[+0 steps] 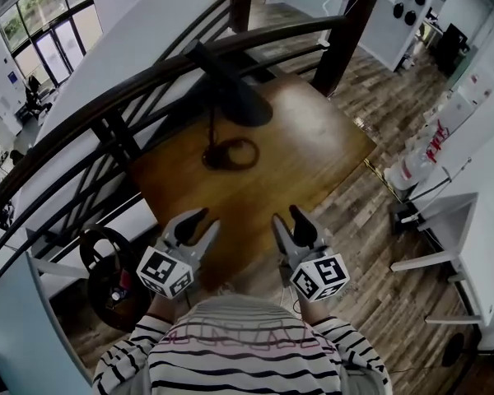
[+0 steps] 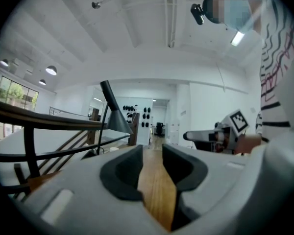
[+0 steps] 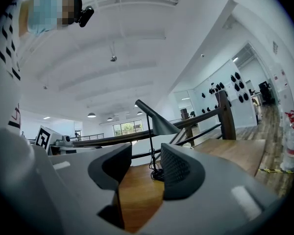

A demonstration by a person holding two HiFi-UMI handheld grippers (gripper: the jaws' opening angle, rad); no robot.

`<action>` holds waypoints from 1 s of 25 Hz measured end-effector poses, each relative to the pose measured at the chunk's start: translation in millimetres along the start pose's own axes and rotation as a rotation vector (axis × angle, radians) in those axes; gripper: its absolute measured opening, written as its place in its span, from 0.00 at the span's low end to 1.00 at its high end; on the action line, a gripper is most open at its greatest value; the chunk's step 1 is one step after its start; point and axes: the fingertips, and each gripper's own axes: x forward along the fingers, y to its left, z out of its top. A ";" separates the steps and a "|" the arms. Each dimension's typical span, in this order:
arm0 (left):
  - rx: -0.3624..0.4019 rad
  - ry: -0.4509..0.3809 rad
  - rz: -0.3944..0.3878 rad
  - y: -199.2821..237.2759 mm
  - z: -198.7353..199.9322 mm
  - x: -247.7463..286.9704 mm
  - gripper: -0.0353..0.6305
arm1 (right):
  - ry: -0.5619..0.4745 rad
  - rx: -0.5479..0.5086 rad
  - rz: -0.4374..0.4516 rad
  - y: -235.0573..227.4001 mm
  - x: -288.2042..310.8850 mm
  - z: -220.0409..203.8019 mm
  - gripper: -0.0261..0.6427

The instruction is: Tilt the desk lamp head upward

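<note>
At the far side of the smooth wooden desk (image 1: 313,155), beside a dark curved railing (image 1: 148,76), stands the black desk lamp (image 1: 230,97), well apart from the left gripper (image 1: 202,225) and right gripper (image 1: 288,220), both with jaws parted and empty. Only the gripper views show its cone head (image 3: 159,121) and thin stem in profile; the head view shows its round base (image 1: 230,153)

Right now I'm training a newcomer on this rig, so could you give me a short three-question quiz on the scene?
1. True or false: the left tool is open and empty.
2. What does the lamp stand on?
3. The right tool holds: A the lamp, B nothing, C a cable.
Key: 1 true; 2 the wooden table; 3 B.
</note>
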 end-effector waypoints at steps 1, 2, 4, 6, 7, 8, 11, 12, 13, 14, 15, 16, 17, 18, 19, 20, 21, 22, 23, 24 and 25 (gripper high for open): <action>-0.001 -0.003 -0.001 5.3 -0.3 -2.3 0.24 | 0.003 0.000 -0.006 0.8 4.6 -0.9 0.30; -0.003 -0.005 0.001 11.1 -1.2 -5.2 0.24 | 0.007 0.001 -0.012 1.7 9.1 -2.6 0.30; -0.007 -0.010 0.016 26.5 -3.3 -11.9 0.24 | 0.015 0.005 -0.014 4.9 20.3 -6.9 0.30; -0.019 -0.016 0.040 42.8 -4.4 -18.3 0.24 | 0.023 0.007 0.000 9.7 33.3 -9.4 0.30; -0.026 -0.018 0.051 49.3 -4.7 -21.1 0.24 | 0.029 0.005 0.007 11.7 39.1 -10.0 0.30; -0.031 -0.018 0.060 54.6 -5.3 -23.1 0.24 | 0.033 0.002 0.015 12.8 44.5 -10.5 0.30; -0.036 -0.007 0.085 67.8 -7.5 -23.7 0.24 | 0.036 0.004 0.041 11.9 59.6 -10.6 0.32; -0.036 -0.005 0.093 71.5 -7.9 -22.5 0.24 | 0.037 0.008 0.050 10.5 64.4 -10.1 0.32; -0.035 -0.005 0.101 74.8 -8.1 -20.7 0.24 | 0.037 0.014 0.059 8.2 69.1 -9.5 0.33; -0.033 -0.006 0.110 77.7 -8.3 -18.2 0.24 | 0.035 0.020 0.071 4.8 74.0 -9.0 0.33; -0.030 -0.007 0.121 80.6 -8.6 -15.0 0.24 | 0.031 0.026 0.086 0.3 79.2 -8.7 0.33; -0.028 -0.008 0.135 84.0 -9.2 -11.8 0.24 | 0.030 0.032 0.100 -5.0 85.0 -8.7 0.33; -0.027 -0.007 0.151 87.8 -9.9 -8.6 0.24 | 0.032 0.038 0.113 -10.4 91.2 -8.9 0.33; -0.028 -0.006 0.169 92.0 -10.4 -5.8 0.24 | 0.039 0.044 0.126 -15.6 97.6 -8.9 0.33; -0.027 -0.003 0.187 96.1 -10.8 -3.1 0.24 | 0.048 0.048 0.138 -20.3 103.9 -8.7 0.33; -0.025 0.000 0.202 100.0 -10.8 -0.2 0.24 | 0.055 0.049 0.151 -24.9 109.9 -7.9 0.33; -0.022 0.002 0.217 104.0 -10.3 3.3 0.24 | 0.060 0.049 0.165 -30.0 115.7 -6.9 0.33; -0.019 0.000 0.232 108.6 -9.1 7.6 0.24 | 0.063 0.049 0.178 -35.9 122.0 -5.8 0.33; -0.016 -0.005 0.250 114.1 -7.3 12.8 0.24 | 0.066 0.051 0.191 -42.7 128.8 -4.8 0.33; -0.014 -0.012 0.270 120.4 -5.2 18.8 0.24 | 0.072 0.055 0.203 -50.1 136.2 -4.0 0.33; -0.011 -0.019 0.290 126.7 -3.4 25.7 0.24 | 0.080 0.058 0.214 -57.8 143.6 -3.4 0.33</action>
